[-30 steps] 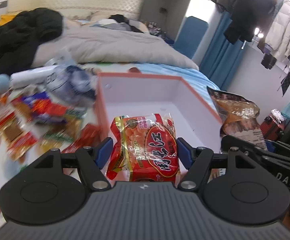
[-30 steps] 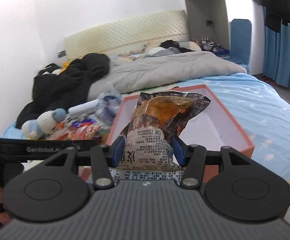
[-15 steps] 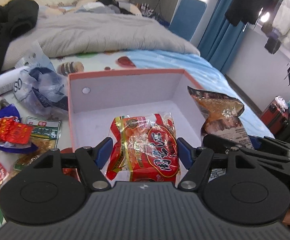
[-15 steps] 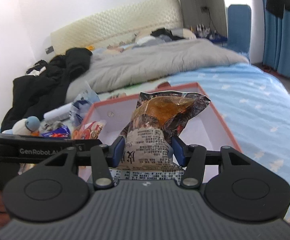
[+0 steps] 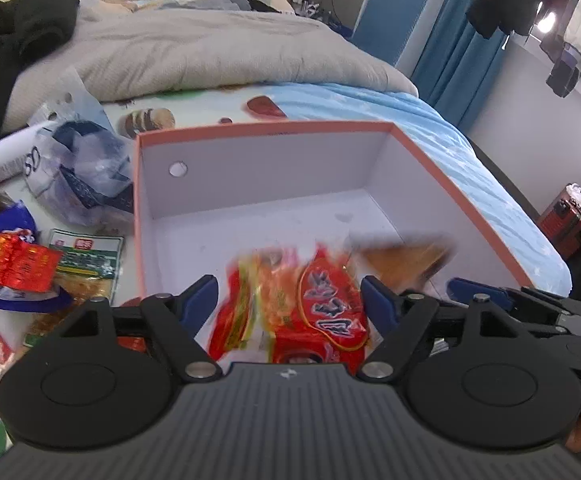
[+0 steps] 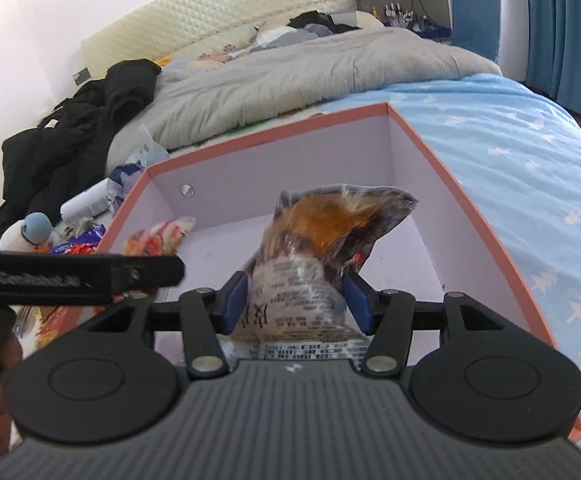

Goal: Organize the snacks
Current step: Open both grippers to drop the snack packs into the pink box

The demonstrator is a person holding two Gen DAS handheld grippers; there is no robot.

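A red snack packet (image 5: 290, 312), blurred, is sitting low in the frame's centre over the white-lined, orange-rimmed box (image 5: 258, 136). A brown clear-topped packet (image 6: 322, 248) is standing tilted mid-frame inside it, possibly not yet resting on the floor.

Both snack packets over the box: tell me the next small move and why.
Probably finish opening and let them drop. The left gripper and right gripper are opening above the orange-rimmed box, with the blurred red packet and the brown packet between their jaws; then lift clear.
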